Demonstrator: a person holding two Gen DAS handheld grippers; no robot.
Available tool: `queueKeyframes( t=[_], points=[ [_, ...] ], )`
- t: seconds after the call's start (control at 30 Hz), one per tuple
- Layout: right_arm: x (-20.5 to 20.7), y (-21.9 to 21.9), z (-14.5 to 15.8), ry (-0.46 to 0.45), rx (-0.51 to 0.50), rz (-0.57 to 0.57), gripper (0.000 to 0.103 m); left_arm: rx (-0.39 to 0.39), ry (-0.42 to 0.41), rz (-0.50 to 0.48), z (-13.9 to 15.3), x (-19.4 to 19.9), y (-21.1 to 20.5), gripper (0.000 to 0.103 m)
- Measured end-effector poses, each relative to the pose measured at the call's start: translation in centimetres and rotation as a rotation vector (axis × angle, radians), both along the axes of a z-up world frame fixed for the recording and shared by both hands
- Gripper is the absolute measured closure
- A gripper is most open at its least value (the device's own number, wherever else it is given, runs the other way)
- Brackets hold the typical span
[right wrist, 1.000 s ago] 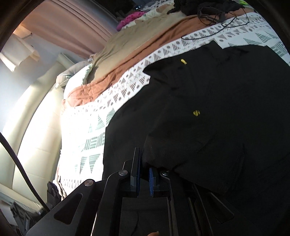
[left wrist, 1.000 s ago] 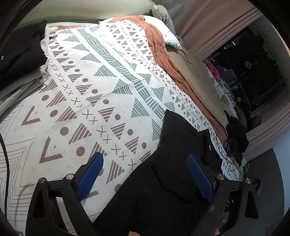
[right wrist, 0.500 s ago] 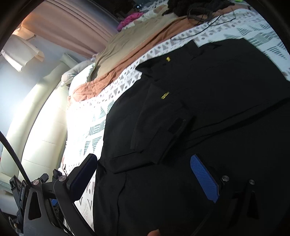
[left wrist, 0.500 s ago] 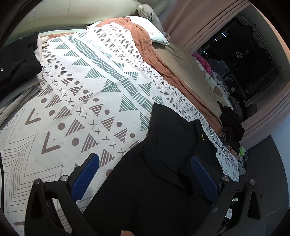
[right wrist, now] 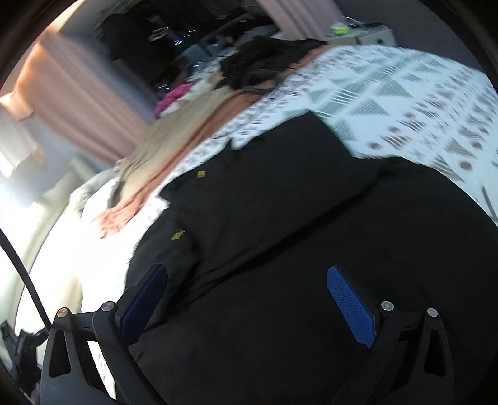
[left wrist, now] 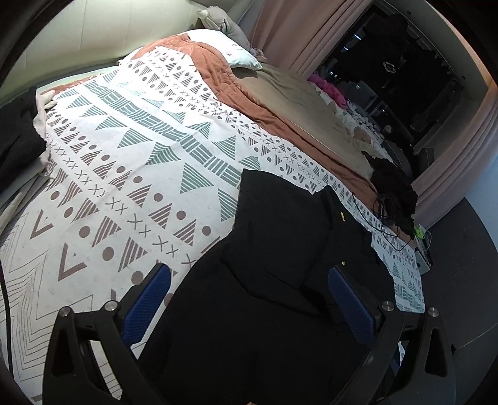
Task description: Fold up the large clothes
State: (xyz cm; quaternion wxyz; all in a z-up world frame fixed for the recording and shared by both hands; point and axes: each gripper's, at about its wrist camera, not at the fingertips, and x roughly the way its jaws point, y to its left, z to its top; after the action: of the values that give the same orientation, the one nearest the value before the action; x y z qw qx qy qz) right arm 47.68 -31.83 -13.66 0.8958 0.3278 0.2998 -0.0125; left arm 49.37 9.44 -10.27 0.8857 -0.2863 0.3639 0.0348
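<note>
A large black garment (left wrist: 280, 249) with small yellow marks lies spread on the patterned bedspread (left wrist: 140, 155), one part folded over onto itself. It also fills the right wrist view (right wrist: 311, 233), which is motion-blurred. My left gripper (left wrist: 249, 289) is open and empty, held above the garment's near part. My right gripper (right wrist: 246, 289) is open and empty, held above the black cloth.
A pile of dark and pale clothes (left wrist: 18, 137) lies at the bed's left edge. A rust quilt (left wrist: 249, 102), tan blanket (left wrist: 295, 102) and pillow (left wrist: 227, 46) lie beyond. Black clothes with cables (left wrist: 392, 193) sit near the bed's far corner. Curtains (left wrist: 289, 28) hang behind.
My right gripper was shut on a fold of the black garment, then opened and let it go; it has since swung to the right. My left gripper stayed open and pulled back slightly.
</note>
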Motion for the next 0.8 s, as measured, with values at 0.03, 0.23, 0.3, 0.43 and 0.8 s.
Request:
queueKeyframes(
  t=[0.03, 0.23, 0.3, 0.43, 0.8],
  points=[
    [0.4, -0.2, -0.7, 0.026, 0.023, -0.010, 0.001, 0.014, 0.005, -0.019, 0.0, 0.4, -0.5, 0.000],
    [1.1, -1.5, -0.8, 0.038, 0.039, -0.038, 0.001, 0.092, 0.013, -0.133, 0.3, 3.6, -4.9, 0.004],
    [1.0, -2.5, -1.5, 0.060, 0.093, -0.051, 0.001, 0.118, 0.015, -0.189, 0.4, 5.0, -7.2, 0.006],
    [1.1, -4.3, -2.6, 0.075, 0.188, -0.076, 0.006, 0.184, 0.032, -0.297, -0.1, 7.2, -12.8, 0.006],
    [2.3, -11.1, -5.6, 0.050, 0.396, -0.127, 0.050, 0.377, 0.167, -0.501, -5.4, 11.8, -24.1, 0.006]
  ],
)
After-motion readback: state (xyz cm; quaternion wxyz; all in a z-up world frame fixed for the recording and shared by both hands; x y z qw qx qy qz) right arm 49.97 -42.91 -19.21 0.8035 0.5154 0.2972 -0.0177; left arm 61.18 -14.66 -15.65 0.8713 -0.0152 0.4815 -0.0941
